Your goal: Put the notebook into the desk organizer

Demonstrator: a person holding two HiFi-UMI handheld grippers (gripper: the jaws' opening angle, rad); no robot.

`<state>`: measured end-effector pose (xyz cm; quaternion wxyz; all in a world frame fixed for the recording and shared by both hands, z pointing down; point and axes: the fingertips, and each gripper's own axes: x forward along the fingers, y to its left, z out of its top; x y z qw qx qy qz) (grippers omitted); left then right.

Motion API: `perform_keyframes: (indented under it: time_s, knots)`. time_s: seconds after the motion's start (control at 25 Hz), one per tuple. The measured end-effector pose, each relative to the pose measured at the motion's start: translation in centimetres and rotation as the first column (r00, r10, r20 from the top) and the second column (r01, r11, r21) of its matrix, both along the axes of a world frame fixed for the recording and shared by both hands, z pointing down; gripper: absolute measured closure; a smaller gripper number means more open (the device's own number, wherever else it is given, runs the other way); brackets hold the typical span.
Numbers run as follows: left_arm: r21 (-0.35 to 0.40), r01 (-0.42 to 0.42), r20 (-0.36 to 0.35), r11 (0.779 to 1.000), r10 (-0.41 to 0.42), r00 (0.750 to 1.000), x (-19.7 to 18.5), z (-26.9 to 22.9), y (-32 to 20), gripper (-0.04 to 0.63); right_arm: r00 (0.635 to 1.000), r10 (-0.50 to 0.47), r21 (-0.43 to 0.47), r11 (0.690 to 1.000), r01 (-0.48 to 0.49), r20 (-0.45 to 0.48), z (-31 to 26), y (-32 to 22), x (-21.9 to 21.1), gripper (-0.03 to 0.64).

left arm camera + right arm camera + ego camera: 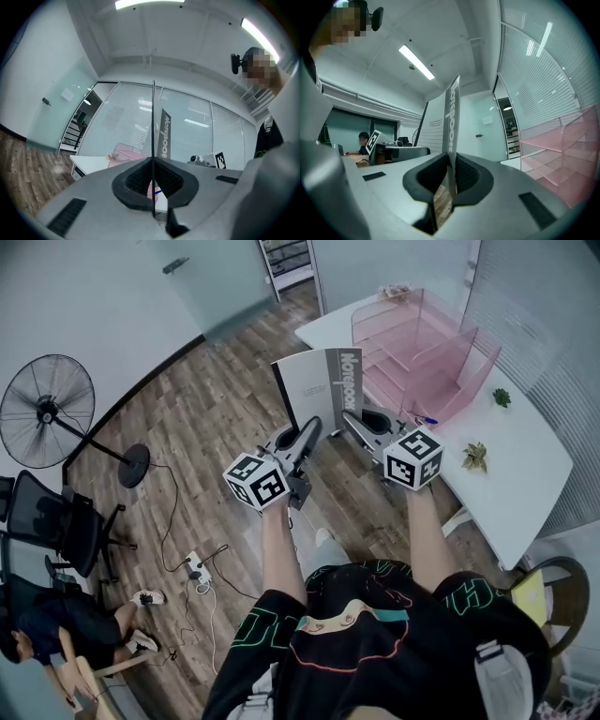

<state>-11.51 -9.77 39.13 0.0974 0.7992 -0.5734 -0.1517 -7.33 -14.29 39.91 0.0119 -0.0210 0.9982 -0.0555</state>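
The notebook [314, 385] stands upright in the air over the wooden floor [206, 418], just short of the white counter [525, 460]. It is outside the pink desk organizer [427, 352], which sits on that counter. "Notebook" runs up a dark grey strip along its right edge; the small print on the pale cover is too fine to read. My left claw [309, 430] is clenched on its lower left edge, and my right claw [349, 418] grips the foot of the strip
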Motion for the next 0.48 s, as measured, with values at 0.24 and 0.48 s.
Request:
perform_keyframes:
  time_s: [0.24, 0.48]
  knots:
    - [0.011, 0.048, 0.030, 0.999, -0.048, 0.998, -10.5, -2.6, -2.9, 0.589, 0.999, -0.038, 0.027, 0.999, 0.037, 0.010, -2.6, -3.2, -10.8, 0.591]
    - [0.040, 0.106, 0.010, 0.994, -0.106, 0.994, -19.5, -5.5, -4.1, 0.589, 0.997, -0.074, 0.073, 0.995, 0.072, 0.034, -5.6, -4.5, -20.0, 0.591]
